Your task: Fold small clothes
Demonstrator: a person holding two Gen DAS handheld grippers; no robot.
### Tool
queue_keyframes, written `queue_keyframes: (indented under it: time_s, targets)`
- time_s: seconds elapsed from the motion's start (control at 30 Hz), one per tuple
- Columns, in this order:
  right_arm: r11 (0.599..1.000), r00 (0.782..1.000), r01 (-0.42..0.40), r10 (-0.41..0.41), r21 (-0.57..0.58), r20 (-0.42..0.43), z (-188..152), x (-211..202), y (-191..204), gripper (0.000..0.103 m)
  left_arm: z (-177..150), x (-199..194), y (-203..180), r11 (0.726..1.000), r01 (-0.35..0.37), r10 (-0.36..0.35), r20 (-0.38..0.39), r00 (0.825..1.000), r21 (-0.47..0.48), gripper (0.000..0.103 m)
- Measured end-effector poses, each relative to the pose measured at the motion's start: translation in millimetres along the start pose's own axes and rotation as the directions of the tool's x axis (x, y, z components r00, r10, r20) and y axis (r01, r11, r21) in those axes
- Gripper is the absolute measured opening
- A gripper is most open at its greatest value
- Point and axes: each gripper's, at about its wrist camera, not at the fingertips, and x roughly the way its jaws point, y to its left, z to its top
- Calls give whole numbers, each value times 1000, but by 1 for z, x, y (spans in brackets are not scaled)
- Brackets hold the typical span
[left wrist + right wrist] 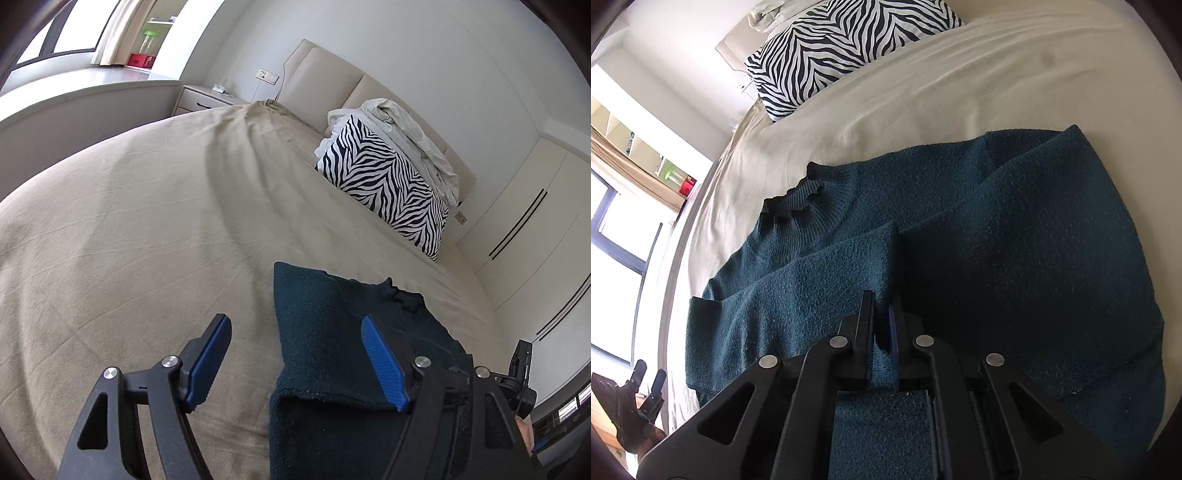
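A dark teal knit sweater [1015,229] lies on the beige bed sheet [129,221], its collar [805,192] toward the left in the right wrist view and one sleeve [812,280] folded across the body. My right gripper [882,306] is shut on the end of that sleeve. In the left wrist view the sweater [317,332] lies at lower centre. My left gripper [295,354] is open, its blue pads apart over the sweater's edge, holding nothing. The left gripper also shows small in the right wrist view [646,380].
A zebra-print pillow [388,188] and a crumpled white blanket [406,133] lie by the padded headboard [332,74]. A nightstand [207,98] stands beside the bed. A window ledge holds a red box [139,60]. White wardrobe doors [535,221] stand on the right.
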Motion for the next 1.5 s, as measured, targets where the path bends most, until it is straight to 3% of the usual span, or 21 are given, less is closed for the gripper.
queue_keyframes:
  time_s: [0.17, 0.3, 0.43, 0.5, 0.57, 0.63, 0.7, 0.77, 0.83, 0.93, 1.0, 1.2, 1.27, 1.4, 1.5]
  targets:
    - [999, 1000, -26, 26, 28, -3, -1, 3, -10, 6, 9, 60, -25, 998, 43, -37, -123, 992, 49, 64]
    - [997, 998, -57, 59, 58, -19, 2, 3, -23, 6, 1, 115, -6, 999, -14, 22, -221, 975, 37, 56]
    - [993, 998, -60, 61, 101, -15, 4, -3, -40, 8, -7, 108, -10, 995, -10, 29, -185, 982, 103, 56]
    - [992, 1000, -21, 20, 126, 5, 6, -13, -48, 9, -3, 96, -14, 994, -25, 44, -172, 984, 110, 57]
    - [992, 999, 5, -10, 122, 43, 8, -26, -48, 10, 6, 80, -22, 993, 0, 15, -121, 993, 122, 57]
    - [993, 995, -78, 72, 86, 74, 9, -36, -37, 10, 15, 79, -33, 990, 43, -27, -113, 993, 137, 57]
    - [980, 980, -191, 188, 50, 56, 8, -35, -19, 10, 17, 94, -38, 987, 96, -73, -168, 983, 132, 57]
    - [959, 959, -285, 284, 15, 21, 5, -26, 2, 10, 7, 119, -25, 990, 131, -114, -262, 958, 47, 57]
    - [936, 935, -351, 352, 28, -39, 1, -7, 12, 10, -5, 123, -5, 985, 170, -170, -254, 952, -21, 51]
    - [948, 937, -296, 312, 116, -160, -12, 32, -2, 9, -7, 108, 10, 967, 228, -251, -257, 933, -114, 49]
    - [914, 911, -379, 396, 146, -114, -20, 32, -17, 8, -11, 98, 9, 962, 252, -273, -282, 920, -108, 52]
    - [915, 917, -375, 390, 151, -87, -32, 14, -35, 8, -33, 75, -6, 966, 253, -256, -351, 901, -56, 54]
    - [915, 917, -372, 388, 159, -89, -37, 8, -41, 8, -34, 64, -9, 970, 241, -241, -342, 908, -43, 55]
    - [933, 939, -332, 341, 139, -45, -41, -20, -49, 10, -21, 50, -18, 967, 254, -248, -255, 935, -11, 67]
    - [914, 920, -390, 393, 115, 2, -32, -32, -38, 10, -9, 66, -31, 967, 254, -243, -250, 937, 11, 68]
